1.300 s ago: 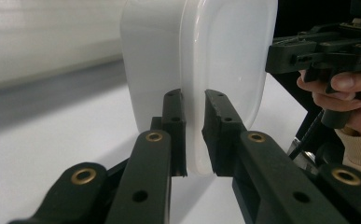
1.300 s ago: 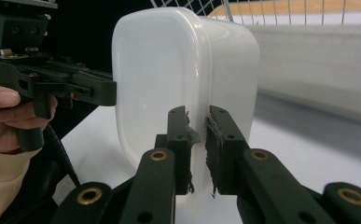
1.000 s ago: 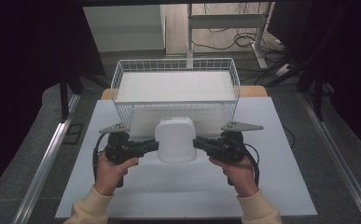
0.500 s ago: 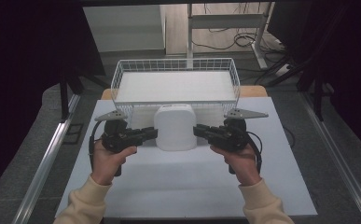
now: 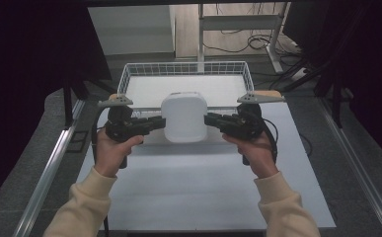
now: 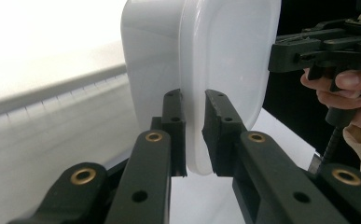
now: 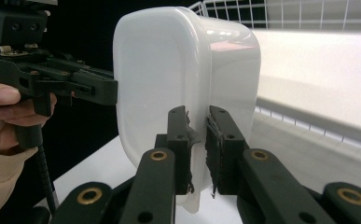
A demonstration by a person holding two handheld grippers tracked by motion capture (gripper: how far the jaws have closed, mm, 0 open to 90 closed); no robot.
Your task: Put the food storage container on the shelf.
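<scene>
Your left tool [image 5: 160, 123] and right tool [image 5: 210, 120] are each nearly closed, pinching opposite rims of the white tub [image 5: 184, 117]. You hold it tilted, clear of the table [image 5: 198, 187], just in front of the wire basket [image 5: 129, 74], hands level.

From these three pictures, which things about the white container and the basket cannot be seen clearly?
- Inside of the white container: hidden in the high view and both gripper views by its own opaque walls.
- Basket near wall: partly covered by the container in the high view.
- Basket wires: washed out by glare in the left gripper view.
</scene>
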